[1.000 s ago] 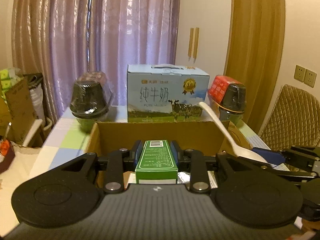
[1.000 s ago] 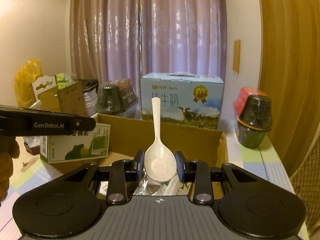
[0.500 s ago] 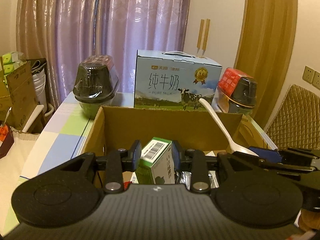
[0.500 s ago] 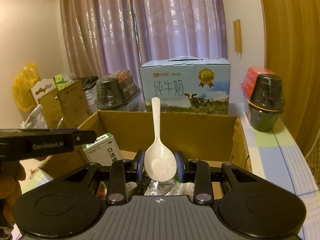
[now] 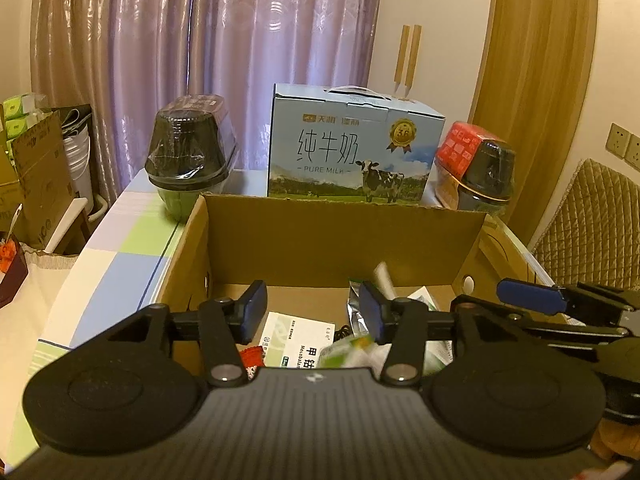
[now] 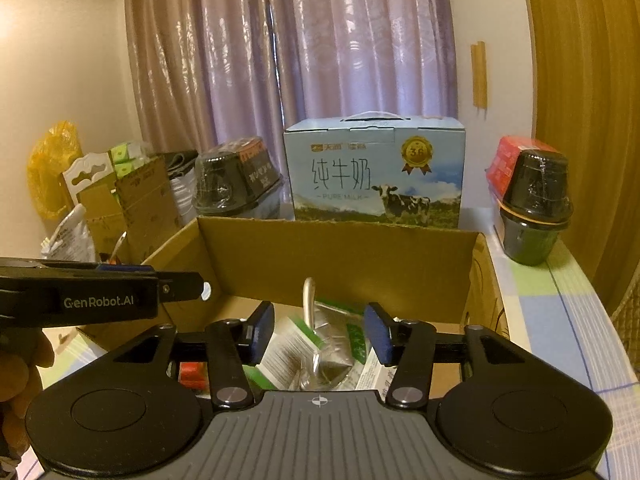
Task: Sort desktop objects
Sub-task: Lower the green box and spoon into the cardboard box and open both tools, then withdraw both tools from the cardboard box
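Both the left gripper (image 5: 312, 312) and the right gripper (image 6: 319, 334) hang with fingers spread and empty over the cardboard box (image 6: 340, 256), where, just below the right fingers, the light, stiff, probably slick spoon (image 6: 309, 312) and green carton (image 6: 288, 350) lie, best pinched across handle or flat sides.

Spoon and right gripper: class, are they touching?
Apart. The right wrist view shows the spoon lying in the cardboard box, with bare space either side between it and the open right gripper.
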Tool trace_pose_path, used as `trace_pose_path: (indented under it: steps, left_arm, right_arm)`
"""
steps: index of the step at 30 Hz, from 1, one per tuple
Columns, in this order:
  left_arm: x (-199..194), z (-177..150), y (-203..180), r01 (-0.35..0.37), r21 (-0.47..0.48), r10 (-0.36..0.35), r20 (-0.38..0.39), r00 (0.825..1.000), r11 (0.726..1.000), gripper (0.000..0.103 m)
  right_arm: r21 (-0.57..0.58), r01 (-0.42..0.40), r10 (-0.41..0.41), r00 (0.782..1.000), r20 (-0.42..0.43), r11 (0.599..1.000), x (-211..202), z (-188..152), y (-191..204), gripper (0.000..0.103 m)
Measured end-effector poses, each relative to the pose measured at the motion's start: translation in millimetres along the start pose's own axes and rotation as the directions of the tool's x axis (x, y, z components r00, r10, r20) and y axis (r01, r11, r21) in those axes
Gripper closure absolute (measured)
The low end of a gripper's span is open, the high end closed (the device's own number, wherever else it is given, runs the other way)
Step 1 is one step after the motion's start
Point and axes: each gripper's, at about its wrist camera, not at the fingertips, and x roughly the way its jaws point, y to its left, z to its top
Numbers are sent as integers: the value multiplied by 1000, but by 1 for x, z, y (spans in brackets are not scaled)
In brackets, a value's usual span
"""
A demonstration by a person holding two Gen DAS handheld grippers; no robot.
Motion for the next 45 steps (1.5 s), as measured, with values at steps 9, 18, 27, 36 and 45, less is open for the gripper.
trace_pose_path:
  steps: [9, 18, 27, 36, 45]
  left_arm:
    - [-1, -2, 1, 4, -1, -4, -3, 1000, 1000, 54]
    - [-3, -5, 4, 1, 6, -1, -8, 1000, 1000, 48]
    - [-20, -11, 1, 4, 20, -4, 2, 1000, 1000, 39]
    - [-49, -29, -2, 5, 41, -5, 6, 1000, 999, 35]
    - [-89, -61, -10, 22, 46, -22, 4, 1000, 999, 26]
  right_arm:
    - [-5, 5, -5, 1000, 8, 1000, -3, -1, 0, 48]
    - [25, 31, -32, 999, 19, 999, -13, -3, -14, 42]
    - [58, 63, -67, 996, 63, 996, -45, -11, -26, 34]
    - [101, 85, -92, 994, 65, 991, -89, -35, -32, 28]
    - [131, 105, -105, 994, -7, 986, -116, -67, -35, 22]
